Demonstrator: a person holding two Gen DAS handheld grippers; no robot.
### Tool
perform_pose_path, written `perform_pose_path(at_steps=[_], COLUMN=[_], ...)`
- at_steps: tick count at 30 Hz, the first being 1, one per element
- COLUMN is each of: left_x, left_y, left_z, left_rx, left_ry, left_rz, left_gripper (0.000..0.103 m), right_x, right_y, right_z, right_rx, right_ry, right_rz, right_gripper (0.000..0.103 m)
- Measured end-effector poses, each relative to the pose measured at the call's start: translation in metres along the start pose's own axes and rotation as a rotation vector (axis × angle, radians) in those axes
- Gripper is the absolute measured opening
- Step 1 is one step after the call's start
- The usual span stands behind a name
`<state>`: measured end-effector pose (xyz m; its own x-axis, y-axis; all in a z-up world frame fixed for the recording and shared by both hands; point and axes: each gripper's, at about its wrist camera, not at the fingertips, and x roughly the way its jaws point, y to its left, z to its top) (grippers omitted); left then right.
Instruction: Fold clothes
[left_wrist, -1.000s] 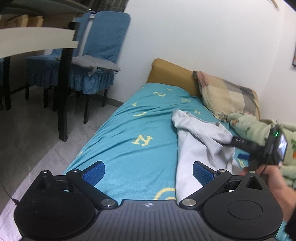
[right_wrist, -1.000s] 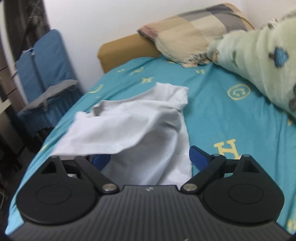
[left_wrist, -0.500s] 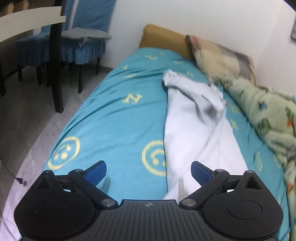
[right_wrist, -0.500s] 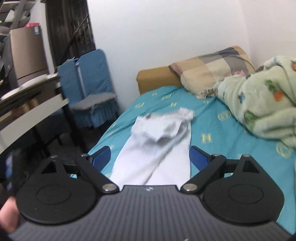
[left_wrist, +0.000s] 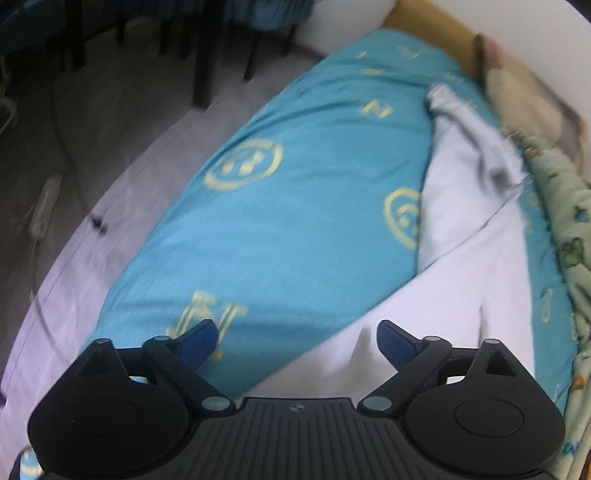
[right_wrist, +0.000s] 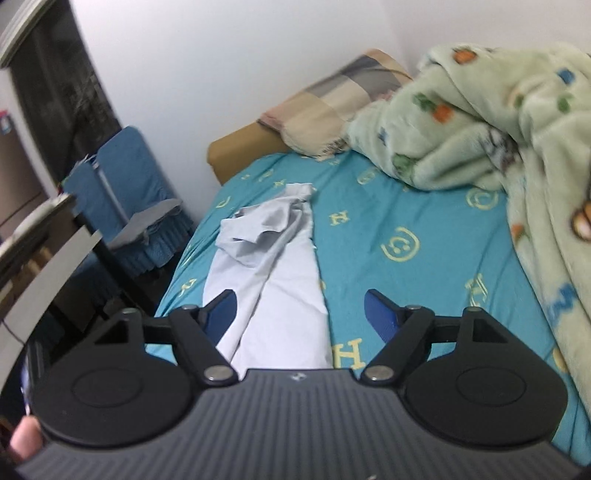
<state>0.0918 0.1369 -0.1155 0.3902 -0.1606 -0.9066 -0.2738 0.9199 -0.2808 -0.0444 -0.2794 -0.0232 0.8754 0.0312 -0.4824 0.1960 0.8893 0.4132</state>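
A white garment (left_wrist: 469, 236) lies lengthwise on the teal bed sheet (left_wrist: 303, 206), its far end bunched and crumpled. The right wrist view shows the same white garment (right_wrist: 280, 266) stretching from the crumpled top toward the camera. My left gripper (left_wrist: 295, 338) hangs tilted down over the garment's near edge, jaws wide but closing; its right finger is over white cloth, its left over the sheet, neither pinching cloth. Above the garment's near end my right gripper (right_wrist: 299, 312) points along the bed, jaws wide but closing, with cloth lying below and between them, not pinched.
A green fleece blanket (right_wrist: 517, 122) is heaped along the right side of the bed, with a checked pillow (right_wrist: 340, 99) at the head. Blue-covered chairs (right_wrist: 125, 177) and a dark table (right_wrist: 44, 251) stand left of the bed. Grey floor (left_wrist: 110, 147) borders the bed's left edge.
The left gripper tipped downward and now looks at the garment's near edge. The right gripper pulled back from the crumpled end to the near end. Both jaws narrowed slightly.
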Motion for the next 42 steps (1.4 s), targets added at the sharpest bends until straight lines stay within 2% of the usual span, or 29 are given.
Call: perform_pose_path(at_steps=[2,5,7,9,13,17,20,23,27,30,32,34,35,37,39,42], left_x=[0.004,0.003,0.000,-0.004,-0.039,-0.091,-0.115,-0.117,-0.085,-0.057,-0.049,-0.052,-0.055,-0.063,-0.069,-0.074], left_y=[0.003,-0.004,-0.009,-0.016,-0.041,-0.082,-0.111,-0.134,-0.163,-0.172,-0.173,-0.169,-0.164,-0.152,-0.138,-0.123], left_z=[-0.003,-0.007,-0.011,-0.017,-0.039,-0.085,-0.124,-0.158,-0.193,-0.201,-0.202,-0.196,-0.189,-0.172,-0.149,-0.116], left_rx=[-0.027,0.004,0.029,0.057,0.213,0.453,0.579,0.647,0.757,0.789,0.803,0.782,0.753,0.671,0.568,0.444], left_ry=[0.052,0.085,0.103,0.113,0.010,-0.213,-0.306,-0.297,-0.217,-0.110,-0.067,-0.053,-0.048,-0.041,-0.038,-0.051], left_rz=[0.010,0.053,0.082,0.083,0.098,0.054,-0.011,-0.082,-0.099,-0.100,-0.102,-0.111,-0.123,-0.150,-0.176,-0.197], left_gripper=[0.085,0.061,0.029,0.004,0.002,0.002,0.002,0.001,0.001,0.002,0.008,0.021,0.027,0.054,0.059,0.060], right_x=[-0.001,-0.001,-0.001,-0.002,-0.005,-0.010,-0.015,-0.017,-0.015,-0.012,-0.009,-0.002,0.003,0.014,0.024,0.035], right_y=[-0.007,-0.021,-0.029,-0.033,-0.035,-0.032,-0.030,-0.031,-0.036,-0.041,-0.044,-0.047,-0.050,-0.054,-0.058,-0.057], right_z=[-0.001,-0.002,-0.002,-0.003,-0.004,-0.002,0.000,0.001,0.001,0.001,0.000,-0.002,-0.004,-0.007,-0.012,-0.016], right_rx=[0.030,0.108,0.156,0.186,0.202,0.167,0.140,0.123,0.125,0.148,0.160,0.184,0.205,0.252,0.295,0.317], right_ry=[-0.002,0.004,0.010,0.014,0.005,-0.028,-0.055,-0.067,-0.061,-0.039,-0.010,0.040,0.071,0.136,0.193,0.251], right_rz=[-0.015,0.001,0.013,0.024,0.028,0.039,0.059,0.068,0.059,0.070,0.086,0.100,0.101,0.091,0.086,0.083], right_gripper=[0.078,0.079,0.079,0.079,0.080,0.080,0.080,0.080,0.080,0.080,0.080,0.080,0.080,0.080,0.080,0.080])
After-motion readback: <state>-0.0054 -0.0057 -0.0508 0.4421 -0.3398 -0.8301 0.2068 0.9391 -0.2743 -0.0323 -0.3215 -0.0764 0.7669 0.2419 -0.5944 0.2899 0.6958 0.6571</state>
